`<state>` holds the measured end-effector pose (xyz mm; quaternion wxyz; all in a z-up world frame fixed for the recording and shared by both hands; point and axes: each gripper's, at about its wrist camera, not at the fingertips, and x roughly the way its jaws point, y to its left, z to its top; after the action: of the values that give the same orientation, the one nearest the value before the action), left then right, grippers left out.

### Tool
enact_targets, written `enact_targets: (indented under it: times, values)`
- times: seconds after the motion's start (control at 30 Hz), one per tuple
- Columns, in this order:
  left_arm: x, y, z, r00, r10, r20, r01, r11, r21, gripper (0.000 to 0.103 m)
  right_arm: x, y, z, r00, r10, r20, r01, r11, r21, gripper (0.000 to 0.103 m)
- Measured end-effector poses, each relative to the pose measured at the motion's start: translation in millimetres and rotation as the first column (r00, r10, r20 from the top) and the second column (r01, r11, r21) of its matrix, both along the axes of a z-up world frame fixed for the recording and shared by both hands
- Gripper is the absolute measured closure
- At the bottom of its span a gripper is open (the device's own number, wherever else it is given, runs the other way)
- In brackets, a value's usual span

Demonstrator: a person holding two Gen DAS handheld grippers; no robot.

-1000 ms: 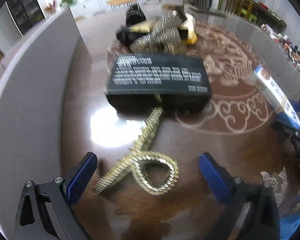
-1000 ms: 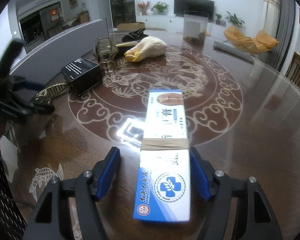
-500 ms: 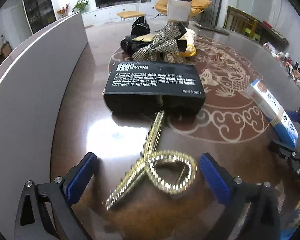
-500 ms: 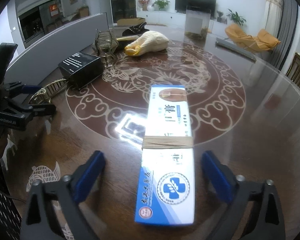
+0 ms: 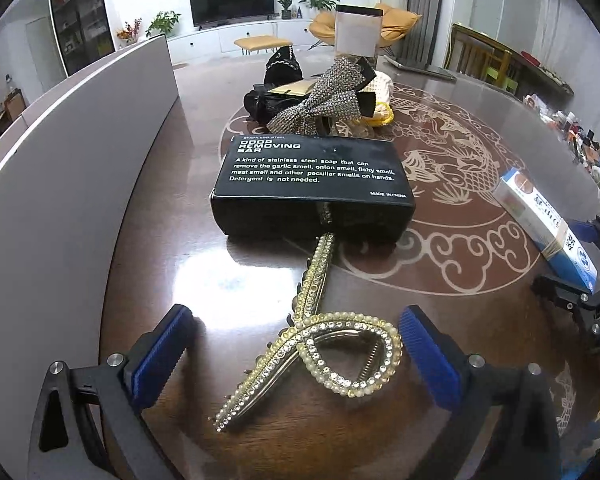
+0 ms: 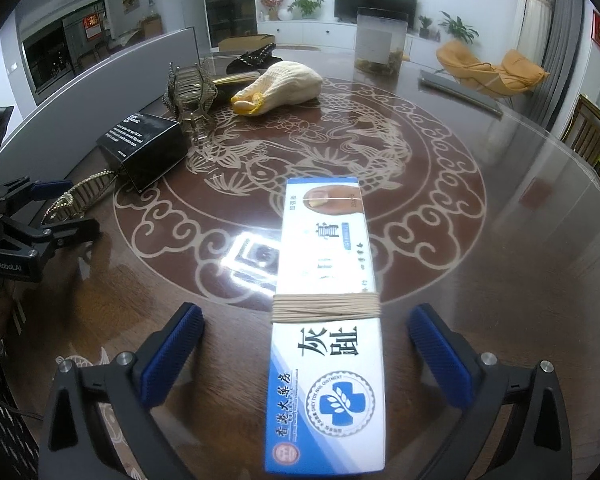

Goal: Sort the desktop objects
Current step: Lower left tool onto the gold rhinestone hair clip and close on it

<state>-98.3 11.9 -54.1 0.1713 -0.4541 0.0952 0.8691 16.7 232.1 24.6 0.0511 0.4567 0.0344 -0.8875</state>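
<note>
On the dark brown table (image 6: 500, 220) with pale swirls, a long blue and white box (image 6: 326, 320) lies flat with a tan rubber band around its middle. The right gripper (image 6: 306, 354) has just been opening, and now its blue fingers (image 6: 168, 354) stand wide apart on each side of the box — not touching it. The box lies between them, loose on the table.

The left gripper (image 5: 290, 354) is open wide too. Between its fingers (image 5: 158, 354) lies the looped end of a gold hair clip (image 5: 312, 344) set with small shiny stones. The right finger sits just beside the loop, but I cannot tell if it touches; the left finger is well apart from the clip. The clip's long straight end points away and runs up to a black box (image 5: 314, 184) with white words on top (it says "ODOR REMOVING BAR").

Behind the black box is a sparkly bow clip (image 5: 322, 100), and a cream cloth bag (image 6: 284, 84) lies farther back. A grey board (image 5: 60, 184) stands along the left side of the table.
</note>
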Motion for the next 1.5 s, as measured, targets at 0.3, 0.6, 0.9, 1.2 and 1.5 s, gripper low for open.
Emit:
enact_targets:
  times: [0.3,0.6,0.9,1.2,1.5]
  values:
    - [-3.1,0.0,0.6,1.000,0.005,-0.002,-0.005,1.000,0.001,0.000,-0.9,0.2,-0.6,1.000,0.001,0.000,-0.001,1.000,-0.001,0.000]
    - [-4.4,0.5,0.4,1.000,0.002,0.001,-0.002,1.000,0.003,0.000,-1.0,0.3,-0.6,1.000,0.001,0.000,-0.001,1.000,-0.001,0.000]
    - [-4.0,0.4,1.0,1.000,0.011,-0.001,-0.011,1.000,0.002,0.000,-1.0,0.2,-0.6,1.000,0.001,0.000,-0.001,1.000,-0.001,0.000]
    - [-3.2,-1.8,0.1,1.000,0.021,-0.001,-0.021,1.000,0.003,0.000,-1.1,0.1,-0.6,1.000,0.001,0.000,-0.001,1.000,-0.002,0.000]
    - [-3.5,-1.7,0.0,1.000,0.021,-0.001,-0.021,1.000,0.003,0.000,-1.2,0.1,-0.6,1.000,0.002,0.000,-0.002,1.000,-0.002,0.000]
